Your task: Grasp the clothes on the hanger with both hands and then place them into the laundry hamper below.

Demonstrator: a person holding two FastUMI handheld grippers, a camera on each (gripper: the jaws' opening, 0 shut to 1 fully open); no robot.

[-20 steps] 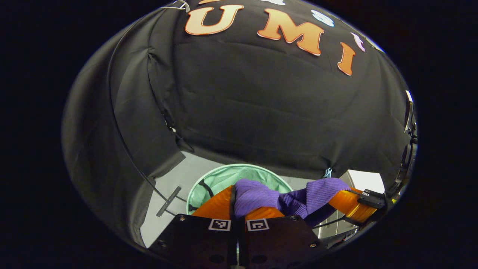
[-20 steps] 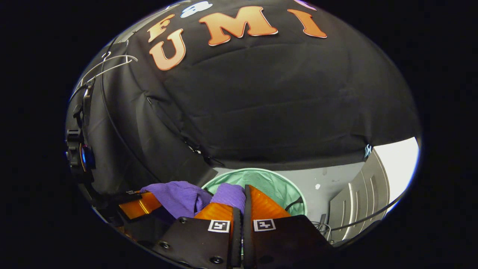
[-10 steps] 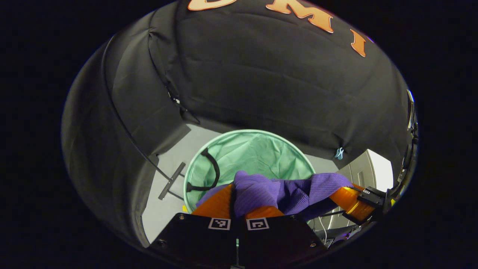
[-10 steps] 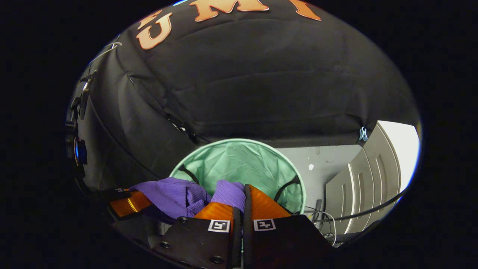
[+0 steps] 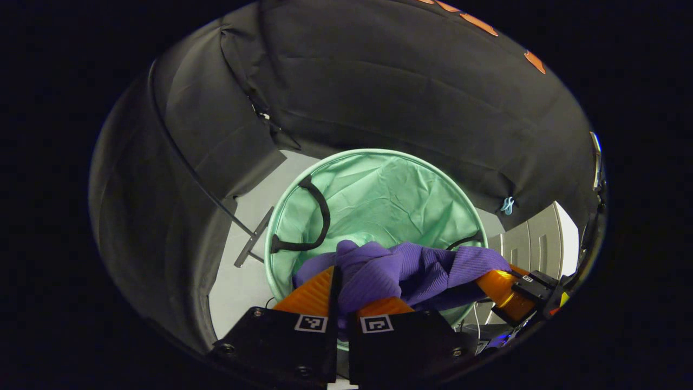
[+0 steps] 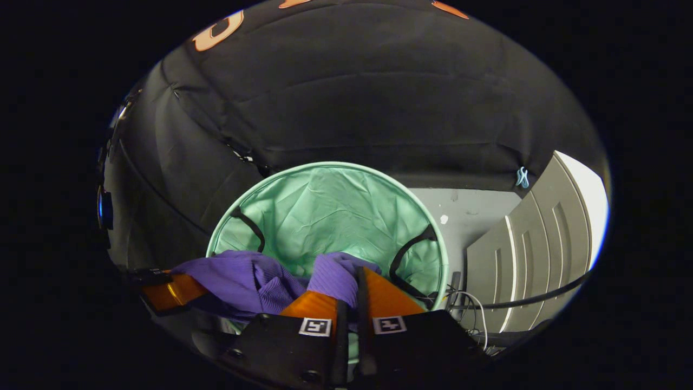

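Since a second ago both views have tipped downward: the hamper (image 5: 379, 189), then a sliver at the bottom of the left gripper view, now fills the middle of it, its whole rim and pale green lining open below me. In that view my left gripper (image 5: 342, 295) is clamped on one bunch of the purple garment (image 5: 400, 271), both fingers pinching the knit, and the cloth runs across to my right gripper (image 5: 501, 284), which pinches the other end at the lower right. I hold it at two points so it hangs as a short span between them rather than trailing over the rim, and I judge it sits above the hamper's mouth, not yet inside. One black handle (image 5: 311, 216) loops against the inner wall. In the right gripper view the hamper (image 6: 330, 200) has likewise grown and moved toward the centre compared with the earlier frame. My right gripper (image 6: 352, 290) is closed on a fold of the garment (image 6: 243, 279), with my left gripper (image 6: 168, 290) gripping the far end at the left edge. The grips look unchanged; what remains, as I judge it, is lowering and letting go.
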